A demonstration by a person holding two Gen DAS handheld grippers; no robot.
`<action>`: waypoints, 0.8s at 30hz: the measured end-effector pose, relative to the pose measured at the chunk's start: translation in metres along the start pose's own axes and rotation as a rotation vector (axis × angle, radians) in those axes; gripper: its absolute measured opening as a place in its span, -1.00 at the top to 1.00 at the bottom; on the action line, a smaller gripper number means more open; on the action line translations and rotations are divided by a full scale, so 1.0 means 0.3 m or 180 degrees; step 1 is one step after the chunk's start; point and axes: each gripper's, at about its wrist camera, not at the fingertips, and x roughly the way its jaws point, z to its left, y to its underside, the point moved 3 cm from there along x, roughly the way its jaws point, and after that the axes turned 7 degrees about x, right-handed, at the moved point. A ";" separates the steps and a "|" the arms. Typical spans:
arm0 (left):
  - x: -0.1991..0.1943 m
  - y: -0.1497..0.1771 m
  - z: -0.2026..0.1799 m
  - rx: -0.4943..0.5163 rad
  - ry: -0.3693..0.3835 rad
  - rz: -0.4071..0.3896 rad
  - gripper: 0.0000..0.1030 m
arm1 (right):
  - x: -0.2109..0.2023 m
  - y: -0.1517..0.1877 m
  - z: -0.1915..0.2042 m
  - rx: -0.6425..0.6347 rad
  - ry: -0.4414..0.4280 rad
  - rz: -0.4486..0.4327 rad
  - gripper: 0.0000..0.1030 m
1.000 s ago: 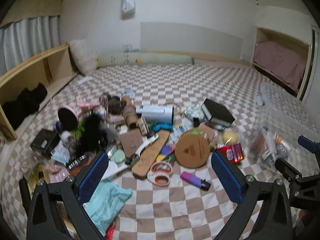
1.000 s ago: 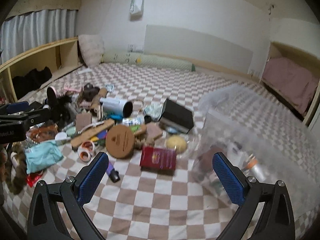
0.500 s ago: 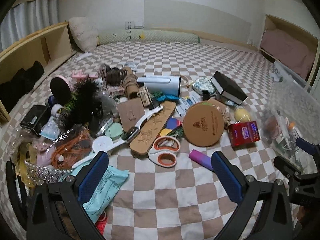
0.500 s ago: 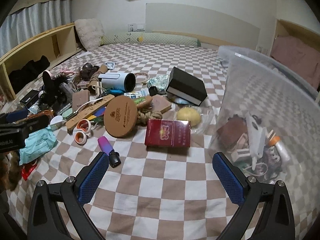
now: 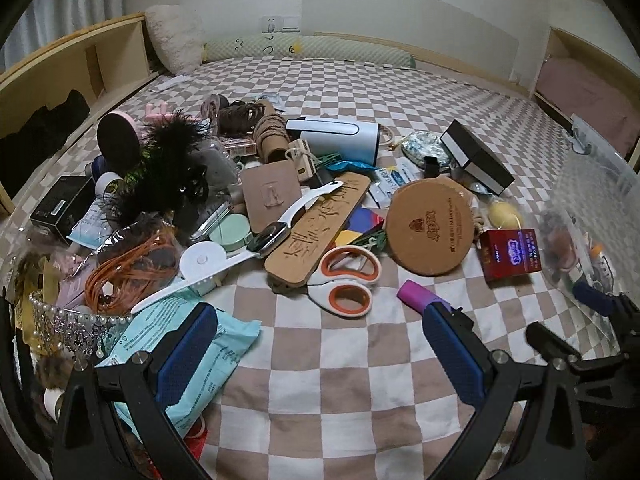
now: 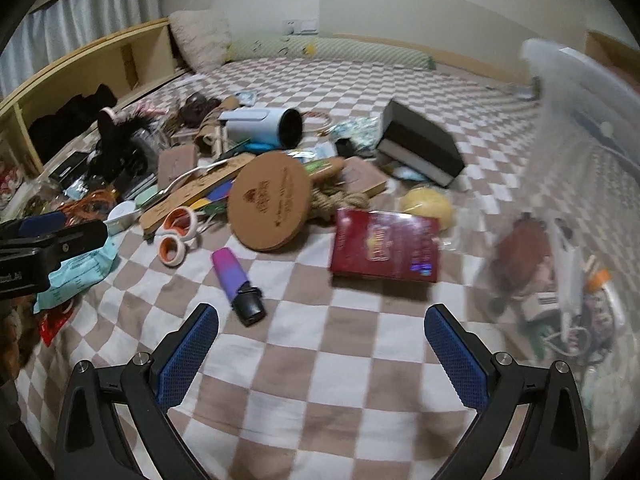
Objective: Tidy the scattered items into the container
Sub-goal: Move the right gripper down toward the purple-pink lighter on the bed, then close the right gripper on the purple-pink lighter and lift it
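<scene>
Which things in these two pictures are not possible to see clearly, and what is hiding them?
- Items inside the clear container, right wrist view: blurred by motion and its cloudy wall.
- Purple lighter, left wrist view: its black end sits behind the left gripper.
- Teal packet, same view: partly behind that gripper's other finger.
- Print on the red box, right wrist view: blurred.
- Pile at the lower left edge, left wrist view: cut off.

Both grippers lowered, advanced toward clutter; purple lighter [image 6: 237, 282] nearer right fingers [image 6: 188, 354].
</scene>
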 end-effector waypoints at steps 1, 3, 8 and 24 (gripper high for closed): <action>0.001 0.001 0.004 0.0000 -0.0012 0.0002 -1.00 | 0.014 0.001 0.009 -0.0014 -0.0029 0.0029 -0.92; 0.003 0.002 0.012 -0.0009 -0.0032 0.0004 -1.00 | 0.046 0.005 0.026 -0.0043 -0.0066 0.0092 -0.82; 0.005 -0.006 0.032 -0.0073 -0.0027 0.0003 -1.00 | 0.107 0.003 0.071 -0.0140 -0.0141 0.0193 -0.79; 0.021 -0.006 0.084 -0.0189 -0.0097 0.0065 -1.00 | 0.273 -0.004 0.194 -0.0422 -0.0268 0.0463 -0.57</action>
